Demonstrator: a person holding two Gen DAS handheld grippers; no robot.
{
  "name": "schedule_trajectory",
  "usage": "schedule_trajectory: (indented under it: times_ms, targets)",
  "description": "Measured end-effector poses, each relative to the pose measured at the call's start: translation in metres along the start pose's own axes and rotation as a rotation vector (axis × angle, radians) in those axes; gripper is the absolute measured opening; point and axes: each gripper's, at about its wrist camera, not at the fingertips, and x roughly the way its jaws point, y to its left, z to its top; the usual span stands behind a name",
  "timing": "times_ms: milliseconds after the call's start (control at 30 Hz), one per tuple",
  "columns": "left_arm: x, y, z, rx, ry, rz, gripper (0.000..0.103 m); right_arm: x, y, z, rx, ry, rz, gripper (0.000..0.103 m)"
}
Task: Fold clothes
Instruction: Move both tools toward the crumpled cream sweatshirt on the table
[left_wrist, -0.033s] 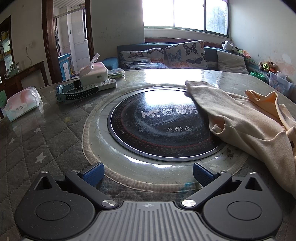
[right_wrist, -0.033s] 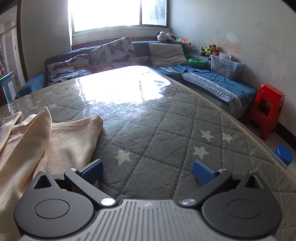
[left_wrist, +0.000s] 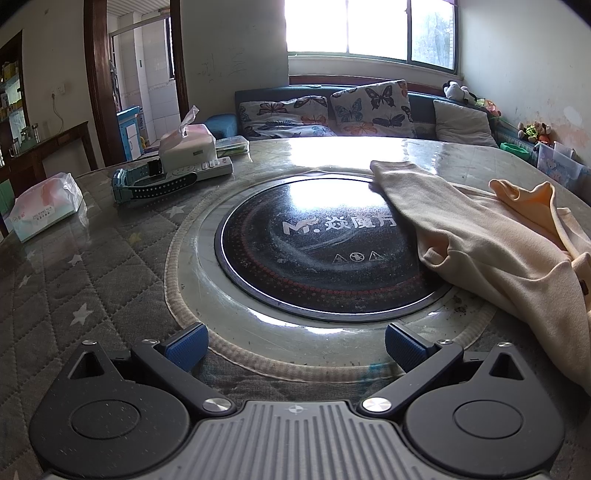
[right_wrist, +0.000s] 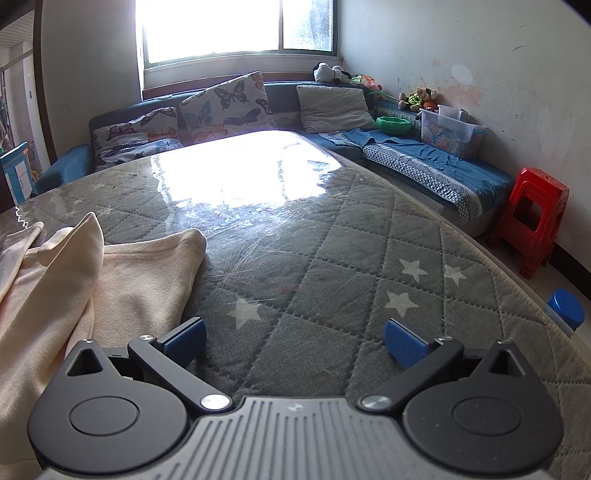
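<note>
**Inspector:** Across the right half of the left wrist view lies the cream garment (left_wrist: 480, 243), crumpled, one sleeve end reaching toward the upper centre and overlapping the right rim of the round black induction cooktop (left_wrist: 317, 251) set into the table (left_wrist: 92, 280). Status of the tools?

**Assistant:** Left gripper (left_wrist: 294, 345), at lower centre of that view, stands with jaws wide apart, nothing between them, near the table surface in front of the cooktop. Right gripper (right_wrist: 294, 341) likewise spread and empty over bare quilted cover; the garment (right_wrist: 74, 295) sits at the left of its view, just beside its left finger. I cannot tell whether they touch.

**Inspector:** Step in hand?

**Assistant:** By my judgement, the very start. No fold is visible; the cloth is bunched, with a raised peak of fabric at the frame's right in the left view. Neither tool has taken hold.

**Inspector:** Next move requires?

**Assistant:** Probably each tool closing on an edge or corner, then drawing the garment flat before any fold.

**Inspector:** Other items?

**Assistant:** Upper left of the left view: tissue box (left_wrist: 186, 146), remote control (left_wrist: 205, 170), tissue pack (left_wrist: 44, 206), all well apart from the garment.
</note>
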Motion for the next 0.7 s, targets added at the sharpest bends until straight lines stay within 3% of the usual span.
schedule_trajectory:
  times_ms: [233,700]
  targets:
    - [-0.007,-0.012,0.001,-0.014,0.017,0.049,0.103,-0.001,-0.013,0.0,0.008,0.004,0.006,0.103]
    - [-0.031,-0.046,0.002,-0.055,0.053,-0.037,0.103,0.0,-0.011,0.002,0.007,0.012,0.01,0.103]
